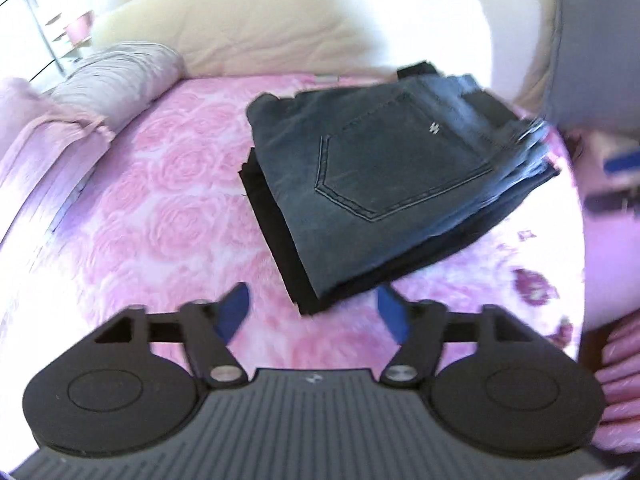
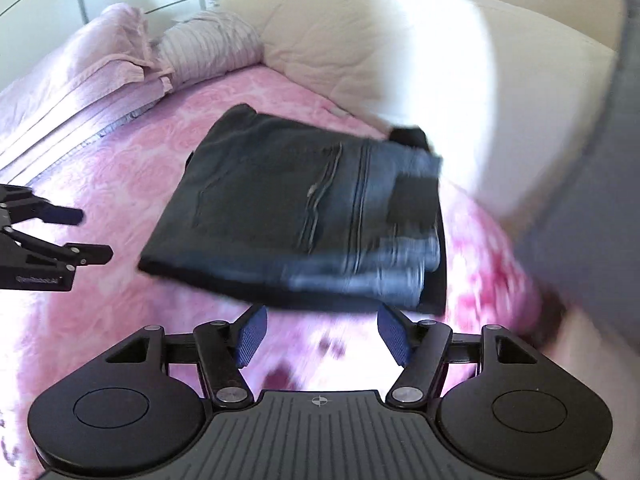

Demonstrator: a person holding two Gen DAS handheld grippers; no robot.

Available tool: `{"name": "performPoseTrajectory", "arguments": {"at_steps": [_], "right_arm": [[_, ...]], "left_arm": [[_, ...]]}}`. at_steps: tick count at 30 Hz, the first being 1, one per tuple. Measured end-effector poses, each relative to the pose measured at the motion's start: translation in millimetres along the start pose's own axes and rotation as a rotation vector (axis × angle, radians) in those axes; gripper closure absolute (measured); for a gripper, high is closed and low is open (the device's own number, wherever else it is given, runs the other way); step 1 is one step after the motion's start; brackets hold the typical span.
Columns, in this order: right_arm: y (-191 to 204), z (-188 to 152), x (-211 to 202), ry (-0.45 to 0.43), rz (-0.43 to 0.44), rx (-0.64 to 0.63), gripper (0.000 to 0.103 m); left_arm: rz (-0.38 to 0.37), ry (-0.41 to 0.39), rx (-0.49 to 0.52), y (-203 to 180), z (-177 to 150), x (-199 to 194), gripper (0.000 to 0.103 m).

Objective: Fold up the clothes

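The jeans sit folded into a thick, squarish packet on the pink rose-patterned bedspread, back pocket facing up, and they lie on top of a second, black garment whose edge peeks out along the near-left side. So a folded stack is already there; whether more clothes wait outside these views, the pictures do not say.

The left gripper hangs just short of the packet's near corner, jaws wide apart and holding nothing, blue pads flanking the corner without touching it. The right gripper hovers at the packet's other side, also spread wide and empty, close to the stacked hem ends where the layers show as lighter blue bands. In the right wrist view the left gripper shows at the far left edge, apart from the denim.

How will it handle? I judge denim in this many layers to be heavy and fairly stiff for cloth: it should hold its shape when pushed but sag if lifted by 1 corner. The folded spine looks like the safest bite, since it keeps all layers together; the loose hem side would likely fan open. 2 grips on opposite edges would carry it flat. The soft bedspread underneath may drag along.

A striped pillow lies at the head of the bed, well clear.
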State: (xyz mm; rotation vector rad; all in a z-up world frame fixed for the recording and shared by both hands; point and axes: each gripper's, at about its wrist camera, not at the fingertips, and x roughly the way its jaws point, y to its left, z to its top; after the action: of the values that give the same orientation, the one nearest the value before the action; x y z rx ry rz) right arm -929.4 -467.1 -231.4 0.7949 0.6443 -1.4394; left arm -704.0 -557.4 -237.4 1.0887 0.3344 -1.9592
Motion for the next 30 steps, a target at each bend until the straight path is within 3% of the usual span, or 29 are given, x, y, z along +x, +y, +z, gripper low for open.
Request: {"name": "performPoseTrajectory", "arguments": {"at_steps": [3,7,15,20,30], "right_arm": [[12,-12,-29,0.036,-0.048,0.064,0.034],[25,-19,-71,0.029,-0.083,0.142,0.032],[46,-22,-147,-0.027,-0.114,0.208,0.029],[56,-21,-168,-0.026,-0.106,0.207,0.028],[59,-8,-180,-0.014,-0.074,0.148,0.028]], "left_arm": [[-0.033,-0.014,-0.073,0,-7,-36,0.010],[-0.067,-0.025,-0.149,1,-12,-79,0.005],[-0.041,-0.059,-0.183,2,-9,-142,0.002],[-0.030,-0.064,-0.193,2,-8,-175,0.002],[-0.015,-0.056,-0.231,-16,-2,-193,0.003]]}}
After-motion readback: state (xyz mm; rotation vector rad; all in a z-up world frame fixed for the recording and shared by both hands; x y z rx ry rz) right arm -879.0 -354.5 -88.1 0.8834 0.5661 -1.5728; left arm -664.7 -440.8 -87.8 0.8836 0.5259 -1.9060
